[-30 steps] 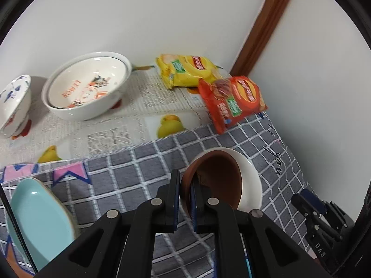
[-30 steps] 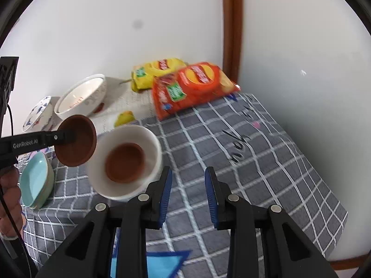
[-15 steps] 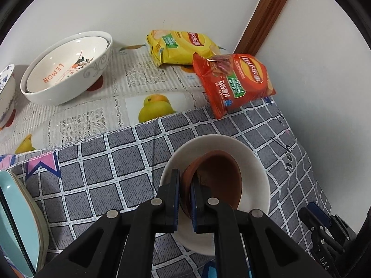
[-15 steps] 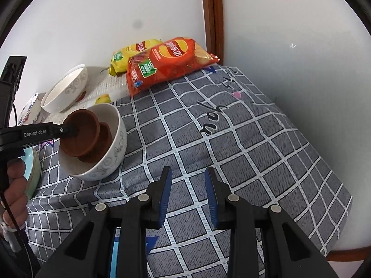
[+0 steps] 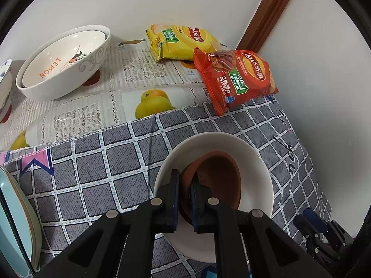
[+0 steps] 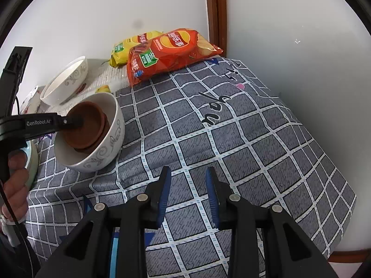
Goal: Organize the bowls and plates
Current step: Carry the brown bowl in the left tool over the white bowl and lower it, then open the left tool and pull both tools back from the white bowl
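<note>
Right wrist view: we clamp the left gripper [image 6: 80, 121] on the brown bowl [image 6: 84, 125], nesting it inside the white bowl [image 6: 109, 143]; right gripper [image 6: 187, 194] fingers apart; other bowls remain unstacked.

Grey checked cloth [image 5: 97, 176] spread over the near part of the table, with dark script lettering [image 6: 214, 113] toward the right edge. Lace-patterned fruit-print cloth [image 5: 139, 78] beyond it, reaching the white wall [image 5: 116, 2]. Yellow chip bag [image 5: 180, 41] lying at the back by the wall. Red chip bag [image 5: 236, 76] overlapping it, spanning both cloths. Brown wooden trim [image 5: 269, 14] running up the corner.
</note>
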Demonstrator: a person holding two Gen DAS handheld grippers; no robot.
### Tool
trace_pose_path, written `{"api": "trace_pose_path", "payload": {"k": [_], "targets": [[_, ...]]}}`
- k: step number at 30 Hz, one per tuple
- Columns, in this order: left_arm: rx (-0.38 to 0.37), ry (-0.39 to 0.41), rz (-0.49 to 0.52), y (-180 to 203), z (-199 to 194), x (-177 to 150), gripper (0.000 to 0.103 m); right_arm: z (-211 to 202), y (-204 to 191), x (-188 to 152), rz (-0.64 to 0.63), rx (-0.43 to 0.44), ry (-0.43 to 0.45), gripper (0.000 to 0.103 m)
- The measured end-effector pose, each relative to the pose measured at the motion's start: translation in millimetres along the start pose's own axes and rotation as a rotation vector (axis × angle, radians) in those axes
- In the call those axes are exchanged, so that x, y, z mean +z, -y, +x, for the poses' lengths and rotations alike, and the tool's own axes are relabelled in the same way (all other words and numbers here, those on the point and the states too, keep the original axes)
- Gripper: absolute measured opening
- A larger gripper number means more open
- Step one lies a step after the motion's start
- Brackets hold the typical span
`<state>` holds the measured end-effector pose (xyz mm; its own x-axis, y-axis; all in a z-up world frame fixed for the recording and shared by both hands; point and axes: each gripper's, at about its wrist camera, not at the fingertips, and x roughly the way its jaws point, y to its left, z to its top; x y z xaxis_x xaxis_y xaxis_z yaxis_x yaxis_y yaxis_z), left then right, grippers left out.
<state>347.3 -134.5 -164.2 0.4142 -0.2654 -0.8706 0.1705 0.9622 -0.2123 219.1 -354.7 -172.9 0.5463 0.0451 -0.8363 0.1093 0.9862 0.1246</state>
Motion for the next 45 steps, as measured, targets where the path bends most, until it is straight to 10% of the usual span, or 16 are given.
{"api": "trace_pose_path", "payload": {"k": [27,45], "targets": [[0.040,0.032,0.088,16.6,-19.1,-9.4,0.019,-16.8,-4.7,2.5,-0.003,0.038,0.019,0.036],[0.212,0.071,0.073,8.3,-60.9,-28.1,0.045,-20.0,-17.4,13.1,-0.054,0.007,-0.087,0.066]]}}
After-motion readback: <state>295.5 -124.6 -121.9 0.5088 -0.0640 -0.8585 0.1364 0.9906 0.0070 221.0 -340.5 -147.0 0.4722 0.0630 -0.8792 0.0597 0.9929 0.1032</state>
